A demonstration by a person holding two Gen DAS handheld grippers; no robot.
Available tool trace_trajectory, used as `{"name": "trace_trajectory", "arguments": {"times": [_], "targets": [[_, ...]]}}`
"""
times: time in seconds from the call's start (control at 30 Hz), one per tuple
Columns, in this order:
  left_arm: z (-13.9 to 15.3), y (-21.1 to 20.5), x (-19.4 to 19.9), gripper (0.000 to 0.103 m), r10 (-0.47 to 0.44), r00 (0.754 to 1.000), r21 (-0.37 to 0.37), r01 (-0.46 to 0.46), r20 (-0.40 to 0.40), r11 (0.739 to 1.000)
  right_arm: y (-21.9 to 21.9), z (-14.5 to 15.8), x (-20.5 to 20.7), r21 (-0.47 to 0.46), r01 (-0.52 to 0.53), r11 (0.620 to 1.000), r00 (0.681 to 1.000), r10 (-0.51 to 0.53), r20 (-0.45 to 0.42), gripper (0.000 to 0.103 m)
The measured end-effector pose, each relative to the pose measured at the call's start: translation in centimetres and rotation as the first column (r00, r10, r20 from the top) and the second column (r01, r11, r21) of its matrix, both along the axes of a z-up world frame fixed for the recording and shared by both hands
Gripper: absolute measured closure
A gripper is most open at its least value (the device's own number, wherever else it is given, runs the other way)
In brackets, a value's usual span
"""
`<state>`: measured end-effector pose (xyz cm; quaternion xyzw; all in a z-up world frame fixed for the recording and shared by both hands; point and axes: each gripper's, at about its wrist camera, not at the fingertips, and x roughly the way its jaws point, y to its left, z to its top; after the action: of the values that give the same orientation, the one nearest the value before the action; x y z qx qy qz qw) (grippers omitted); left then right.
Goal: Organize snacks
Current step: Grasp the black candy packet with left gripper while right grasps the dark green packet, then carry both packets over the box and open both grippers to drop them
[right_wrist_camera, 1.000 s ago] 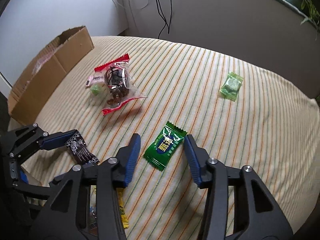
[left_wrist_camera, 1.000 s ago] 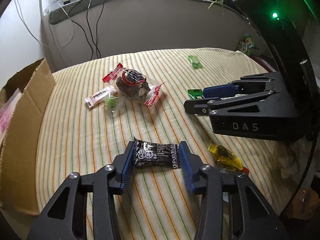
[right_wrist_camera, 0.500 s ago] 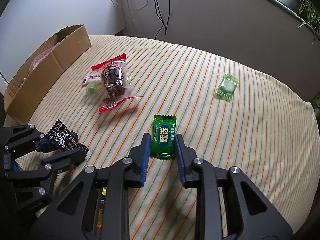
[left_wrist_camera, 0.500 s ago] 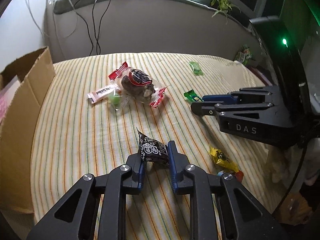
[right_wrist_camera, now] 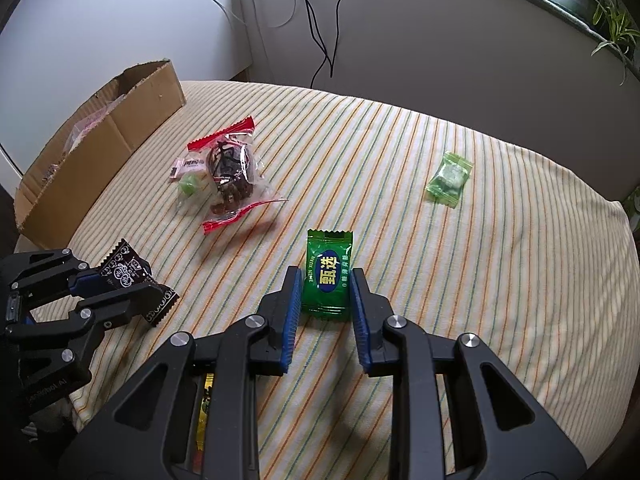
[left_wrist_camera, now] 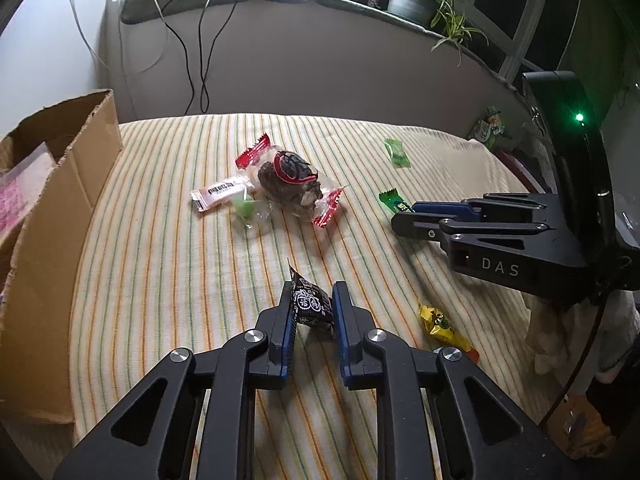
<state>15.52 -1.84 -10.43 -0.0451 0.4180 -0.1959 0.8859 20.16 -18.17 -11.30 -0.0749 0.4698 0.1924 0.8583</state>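
Note:
A black snack packet stands pinched between the blue pads of my left gripper, whose jaws are closing on it just above the striped cloth. The right wrist view shows the same packet in the left gripper at the lower left. My right gripper is shut on a dark green candy packet that stands upright between its pads. In the left wrist view the right gripper comes in from the right, with the green packet's end sticking out.
A clear bag with red ends holds dark snacks mid-table, beside a pink-white packet and a small green candy. A pale green packet lies far right, a yellow one near the front. An open cardboard box stands left.
Both grippers closed on packets that lay flat between open jaws: the left on the black one, the right on the green one. Each packet now stands upright; the left one has lifted slightly.

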Motion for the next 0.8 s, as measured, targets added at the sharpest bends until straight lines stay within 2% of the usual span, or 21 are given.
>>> {"name": "trace_trajectory", "arguments": {"times": [0.4, 0.5, 0.8], "targets": [[-0.3, -0.5, -0.9, 0.093, -0.024, 0.999, 0.016, 0.023, 0.022, 1.0, 0.0, 0.6, -0.3, -0.003, 0.009, 1.0, 1.0, -0.009, 0.013, 0.078], [0.2, 0.0, -1.0, 0.094, -0.011, 1.0, -0.023, 0.011, 0.017, 1.0, -0.1, 0.8, -0.3, 0.001, 0.012, 1.0, 1.0, -0.012, 0.017, 0.078], [0.6, 0.7, -1.5, 0.094, 0.001, 0.999, -0.027, 0.0, 0.039, 1.0, 0.3, 2.0, -0.7, 0.008, 0.002, 1.0, 0.999, -0.003, 0.046, 0.078]]}}
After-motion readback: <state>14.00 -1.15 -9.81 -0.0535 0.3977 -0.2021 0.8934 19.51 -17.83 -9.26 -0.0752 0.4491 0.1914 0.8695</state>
